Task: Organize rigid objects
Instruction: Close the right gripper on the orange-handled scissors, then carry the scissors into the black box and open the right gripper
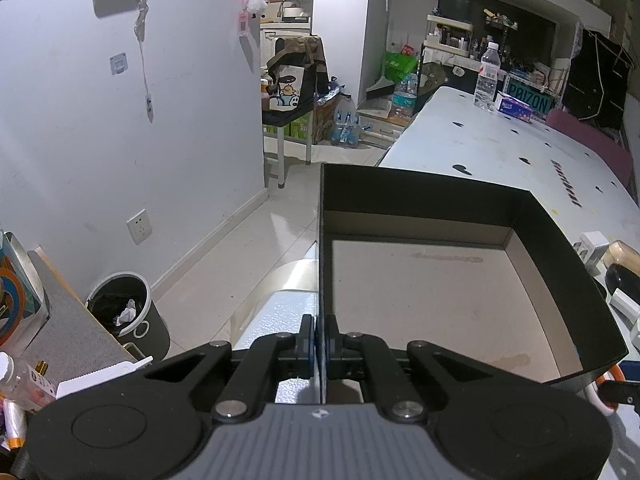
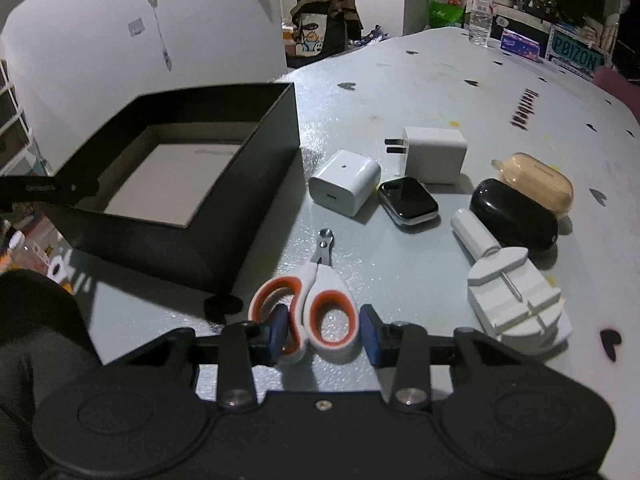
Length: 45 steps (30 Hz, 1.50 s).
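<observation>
An open black box (image 2: 240, 184) stands on the white table's left part, empty inside. My left gripper (image 1: 320, 340) is shut on the box's (image 1: 420, 196) near left wall. White-and-orange clippers (image 2: 316, 288) with scissor handles lie right of the box. My right gripper (image 2: 323, 334) straddles their handles: the left pad sits in the left loop, the right pad stands just clear of the right loop. Beyond lie two white chargers (image 2: 346, 182) (image 2: 434, 154), a watch (image 2: 408, 200), a black case (image 2: 512, 212), a beige case (image 2: 536, 180), a white cylinder (image 2: 474, 236) and a white watch tool (image 2: 516, 300).
A water bottle (image 2: 479, 12) and a tissue pack (image 2: 520, 46) stand at the table's far edge. Left of the table the floor drops away, with a bin (image 1: 128, 308) by the wall. A cluttered shelf edge (image 1: 60, 320) lies at the near left.
</observation>
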Available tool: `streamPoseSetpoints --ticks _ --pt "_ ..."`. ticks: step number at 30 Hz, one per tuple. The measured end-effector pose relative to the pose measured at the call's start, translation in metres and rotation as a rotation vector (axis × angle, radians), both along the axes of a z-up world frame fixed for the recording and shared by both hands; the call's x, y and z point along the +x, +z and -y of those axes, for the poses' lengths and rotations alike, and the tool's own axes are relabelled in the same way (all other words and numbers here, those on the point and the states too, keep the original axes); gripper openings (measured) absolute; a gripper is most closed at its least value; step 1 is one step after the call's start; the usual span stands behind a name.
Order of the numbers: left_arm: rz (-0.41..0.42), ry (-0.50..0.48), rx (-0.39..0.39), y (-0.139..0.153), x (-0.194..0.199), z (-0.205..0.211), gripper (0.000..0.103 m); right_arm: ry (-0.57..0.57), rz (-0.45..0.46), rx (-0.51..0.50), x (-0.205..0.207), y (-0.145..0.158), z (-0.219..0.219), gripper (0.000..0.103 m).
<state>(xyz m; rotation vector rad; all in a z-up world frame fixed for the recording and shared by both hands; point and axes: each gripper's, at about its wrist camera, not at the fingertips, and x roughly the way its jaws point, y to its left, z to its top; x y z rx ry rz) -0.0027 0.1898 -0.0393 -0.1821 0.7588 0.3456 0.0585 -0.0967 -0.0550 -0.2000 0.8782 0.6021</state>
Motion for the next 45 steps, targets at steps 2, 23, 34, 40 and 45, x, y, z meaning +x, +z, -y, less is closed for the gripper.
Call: streamPoseSetpoints --ticks 2,23,34,40,45 --pt "-0.001 0.000 0.002 0.000 0.000 0.000 0.004 -0.016 0.004 0.022 -0.004 0.004 0.003 0.039" --pt "0.011 -0.010 0.009 0.001 0.001 0.001 0.004 -0.057 0.117 0.243 -0.015 0.079 -0.020 0.039" --pt "0.019 -0.017 0.031 0.001 0.002 0.003 0.003 0.056 -0.055 0.186 0.035 0.048 -0.145 0.039" --pt "0.035 -0.027 0.019 -0.001 0.000 0.000 0.004 0.068 -0.089 0.123 0.043 0.039 -0.189 0.039" --pt "0.041 -0.035 0.012 -0.002 -0.001 -0.001 0.004 0.093 -0.102 0.060 0.043 0.028 -0.210 0.040"
